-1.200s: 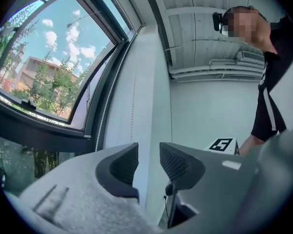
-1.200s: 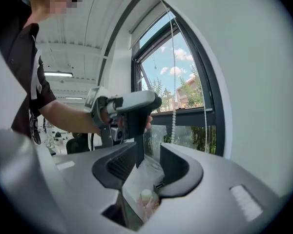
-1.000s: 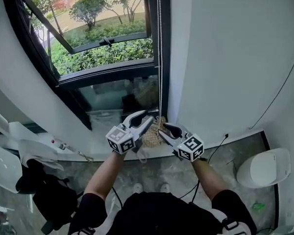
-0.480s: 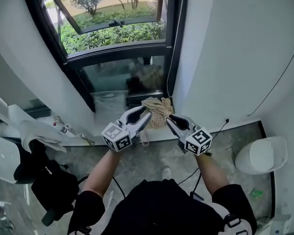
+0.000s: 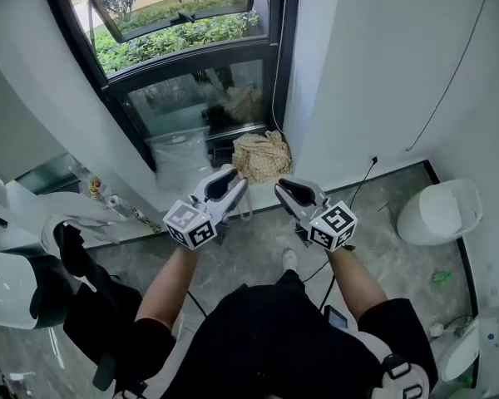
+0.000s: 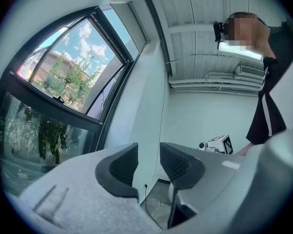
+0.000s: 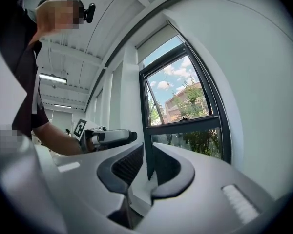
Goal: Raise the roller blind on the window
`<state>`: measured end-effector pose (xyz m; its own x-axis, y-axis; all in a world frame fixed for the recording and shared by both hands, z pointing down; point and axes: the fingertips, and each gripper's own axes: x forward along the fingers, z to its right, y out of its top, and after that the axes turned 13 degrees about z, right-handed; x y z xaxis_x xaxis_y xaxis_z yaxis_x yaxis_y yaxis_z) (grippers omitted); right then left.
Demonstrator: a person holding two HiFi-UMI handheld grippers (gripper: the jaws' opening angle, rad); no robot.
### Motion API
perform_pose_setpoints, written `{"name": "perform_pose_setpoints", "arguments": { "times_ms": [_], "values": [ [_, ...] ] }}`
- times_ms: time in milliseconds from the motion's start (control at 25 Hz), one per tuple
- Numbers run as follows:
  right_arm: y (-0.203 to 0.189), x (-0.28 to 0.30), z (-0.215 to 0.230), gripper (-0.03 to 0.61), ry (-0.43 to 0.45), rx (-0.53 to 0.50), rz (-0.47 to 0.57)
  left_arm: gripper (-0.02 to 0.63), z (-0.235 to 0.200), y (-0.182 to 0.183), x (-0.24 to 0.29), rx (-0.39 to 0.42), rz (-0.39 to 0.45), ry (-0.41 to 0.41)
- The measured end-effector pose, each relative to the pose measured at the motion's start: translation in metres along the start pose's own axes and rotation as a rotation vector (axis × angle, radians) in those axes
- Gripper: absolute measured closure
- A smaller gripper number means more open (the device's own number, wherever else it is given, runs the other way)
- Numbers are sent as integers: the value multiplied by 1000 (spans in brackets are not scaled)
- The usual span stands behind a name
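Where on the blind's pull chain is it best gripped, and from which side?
Grip the chain on its free hanging stretch against the dark window frame, above the cloth bundle at the window's foot. It hangs thin and near vertical, with the white wall close on its right, so I would come straight in from the room side and pinch across it.

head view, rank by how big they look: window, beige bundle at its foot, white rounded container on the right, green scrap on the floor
1. window
2. white rounded container
3. beige bundle, somewhat smaller looking; the wide lens leaves their true order unsure
4. green scrap
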<state>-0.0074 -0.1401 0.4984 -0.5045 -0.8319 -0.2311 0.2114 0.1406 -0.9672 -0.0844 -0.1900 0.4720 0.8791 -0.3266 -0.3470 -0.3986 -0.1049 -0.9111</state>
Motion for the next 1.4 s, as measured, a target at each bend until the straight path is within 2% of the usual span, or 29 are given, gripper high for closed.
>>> {"name": "perform_pose_setpoints", "arguments": {
  "times_ms": [400,440,640,800,1000,1400],
  "values": [
    [25,-50,-24,532,-112,-22,58,485,46,8,-14,42,11,-63],
    [28,-56,-24,538,-119,-25,63,515,50,10,-16,50,14,-58],
    [39,-71,-30,572,-124,-41,94,601,48,17,-34,91,38,32],
    [42,-76,-25,578,-123,-2,120,604,39,18,-47,129,41,100],
    [42,-72,-15,578,-77,10,111,604,30,19,-58,146,49,176],
    [47,-71,-2,578,-25,35,114,605,35,19,-52,148,78,224]
  ]
}}
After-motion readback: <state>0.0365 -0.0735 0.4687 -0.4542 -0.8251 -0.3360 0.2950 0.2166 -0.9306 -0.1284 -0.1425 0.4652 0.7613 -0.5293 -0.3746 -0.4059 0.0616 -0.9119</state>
